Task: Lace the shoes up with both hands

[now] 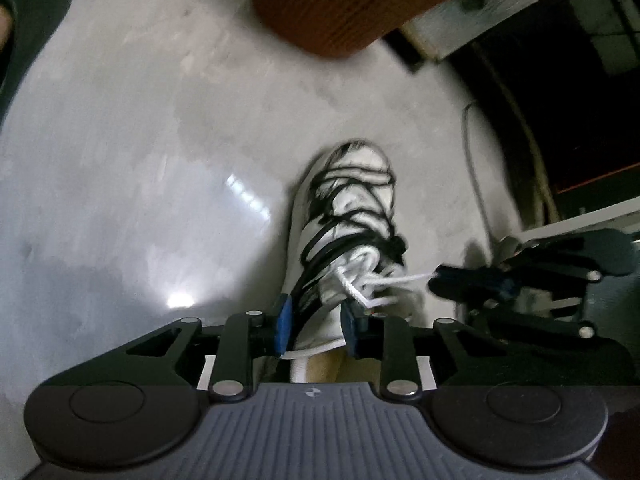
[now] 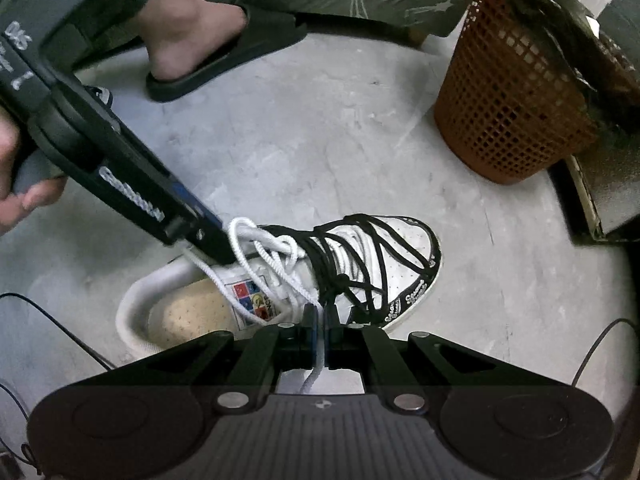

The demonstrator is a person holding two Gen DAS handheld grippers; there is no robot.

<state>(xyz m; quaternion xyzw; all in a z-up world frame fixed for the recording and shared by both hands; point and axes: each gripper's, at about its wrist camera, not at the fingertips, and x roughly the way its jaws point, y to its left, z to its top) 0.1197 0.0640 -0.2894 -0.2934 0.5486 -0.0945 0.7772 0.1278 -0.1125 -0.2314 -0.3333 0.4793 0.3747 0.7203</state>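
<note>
The left wrist view is motion-blurred: the orange basket point(image 1: 336, 4) at the top edge is cut off and its mesh smeared. In the right wrist view the left gripper point(image 2: 212, 246) tips hide among white lace point(image 2: 276, 258); the sandalled foot point(image 2: 200, 36) is cropped at the top.

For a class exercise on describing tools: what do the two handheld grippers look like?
Each gripper, the left gripper and the right gripper, has black angular linkage arms with silver rivets, blue pads on the jaws, and a ribbed grey body flanked by round black discs. Seen from the right wrist, the left gripper's side carries white lettering.
</note>
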